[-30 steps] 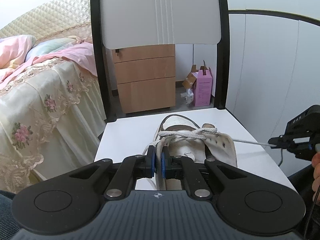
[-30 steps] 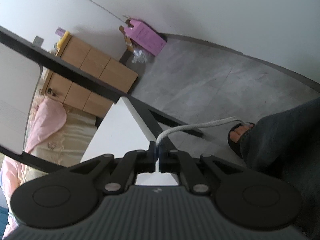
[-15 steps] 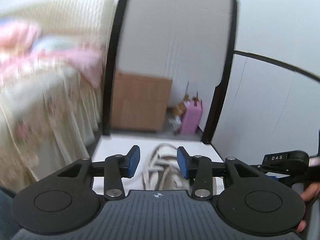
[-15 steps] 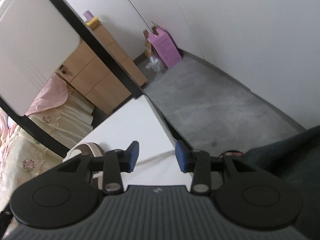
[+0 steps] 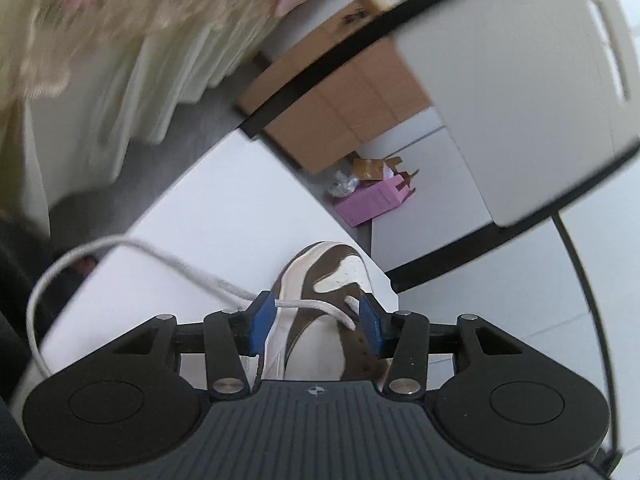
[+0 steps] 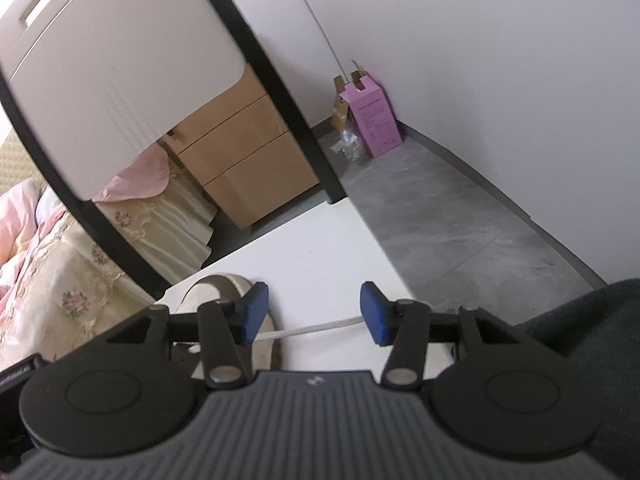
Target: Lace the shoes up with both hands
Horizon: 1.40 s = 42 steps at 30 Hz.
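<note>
A brown and white shoe (image 5: 320, 308) lies on the white table (image 5: 224, 208), toe pointing away. My left gripper (image 5: 317, 322) hovers just over it, rolled to one side. Its jaws are opening, the blue pads (image 5: 263, 320) stand either side of the shoe's front, and they press on nothing. A loose white lace (image 5: 120, 243) curls off the table's left edge. In the right wrist view my right gripper (image 6: 313, 312) is opening too. The other lace end (image 6: 320, 326) lies slack on the table (image 6: 320, 248) under the gap, ungripped. The shoe's toe (image 6: 216, 286) shows by the left finger.
A white panel in a black frame (image 6: 120, 80) stands at the table's far edge. Behind it are a wooden drawer cabinet (image 6: 248, 164), a pink box (image 6: 374, 120) on the grey floor, and a bed with a floral cover (image 6: 48, 280). A person's dark trouser leg (image 6: 580, 320) is at the right.
Both grippers were shut on lace ends a second ago; both have opened and let the laces drop. The left gripper has rolled and moved over the shoe; the right has risen and turned.
</note>
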### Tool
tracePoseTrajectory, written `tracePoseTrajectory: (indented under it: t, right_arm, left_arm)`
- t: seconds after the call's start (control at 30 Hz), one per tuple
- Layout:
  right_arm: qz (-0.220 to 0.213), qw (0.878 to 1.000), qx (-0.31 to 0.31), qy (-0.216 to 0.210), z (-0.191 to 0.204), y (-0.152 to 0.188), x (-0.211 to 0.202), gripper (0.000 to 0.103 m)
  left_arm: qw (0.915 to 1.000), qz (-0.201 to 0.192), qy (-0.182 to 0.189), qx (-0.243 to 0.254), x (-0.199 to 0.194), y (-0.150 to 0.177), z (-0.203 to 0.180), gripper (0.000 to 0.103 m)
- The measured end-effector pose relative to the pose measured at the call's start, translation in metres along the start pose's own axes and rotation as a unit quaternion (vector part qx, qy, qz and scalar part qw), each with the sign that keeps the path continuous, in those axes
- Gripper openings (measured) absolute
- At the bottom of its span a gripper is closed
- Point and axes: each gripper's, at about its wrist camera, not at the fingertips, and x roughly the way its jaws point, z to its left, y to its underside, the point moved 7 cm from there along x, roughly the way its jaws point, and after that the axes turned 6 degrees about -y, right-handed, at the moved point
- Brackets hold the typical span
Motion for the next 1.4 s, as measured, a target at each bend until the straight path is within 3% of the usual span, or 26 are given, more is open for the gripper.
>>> tracePoseTrajectory:
  t: [0.1, 0.23, 0.53, 0.63, 0.83, 0.93, 1.07, 1.17, 1.27, 1.33, 1.4]
  right_arm:
    - [0.006, 1.0, 0.002, -0.005, 0.006, 0.004, 0.002, 0.052]
    - [0.006, 1.0, -0.005, -0.017, 0.017, 0.006, 0.001, 0.052]
    - [-0.014, 0.998, -0.035, -0.042, 0.047, -0.002, -0.018, 0.052]
    - [-0.011, 0.998, -0.042, -0.047, 0.055, -0.001, -0.019, 0.052]
    - [-0.011, 0.996, -0.085, -0.033, 0.073, 0.004, -0.015, 0.052]
    - [-0.007, 0.992, -0.124, -0.038, 0.09, 0.006, -0.011, 0.052]
    - [0.003, 0.985, -0.168, -0.05, 0.11, 0.007, -0.004, 0.052]
    - [0.006, 0.98, -0.194, -0.054, 0.123, 0.006, 0.001, 0.052]
    - [0.014, 0.973, -0.221, -0.063, 0.137, 0.005, 0.007, 0.052]
    - [0.02, 0.967, -0.243, -0.071, 0.147, 0.005, 0.013, 0.052]
    - [0.026, 0.96, -0.269, -0.079, 0.159, 0.005, 0.019, 0.052]
  left_arm:
    - [0.9971, 0.032, 0.026, -0.064, 0.01, -0.003, 0.012, 0.052]
    - [0.983, 0.074, 0.057, -0.158, 0.025, -0.009, 0.028, 0.053]
    - [0.9665, 0.098, 0.076, -0.224, 0.036, -0.015, 0.034, 0.053]
    - [0.9602, 0.123, 0.094, -0.233, 0.038, -0.005, 0.031, 0.055]
    - [0.961, 0.124, 0.079, -0.235, 0.054, -0.013, 0.031, 0.055]
    - [0.9644, 0.106, 0.089, -0.225, 0.06, -0.032, 0.027, 0.054]
    - [0.9726, 0.082, 0.071, -0.206, 0.07, -0.058, 0.026, 0.054]
    - [0.9752, 0.059, 0.09, -0.194, 0.064, -0.078, 0.021, 0.05]
    - [0.978, 0.034, 0.103, -0.178, 0.056, -0.095, 0.016, 0.04]
    - [0.9791, 0.022, 0.113, -0.168, 0.05, -0.105, 0.012, 0.023]
    - [0.9775, 0.009, 0.133, -0.164, 0.045, -0.115, 0.008, 0.016]
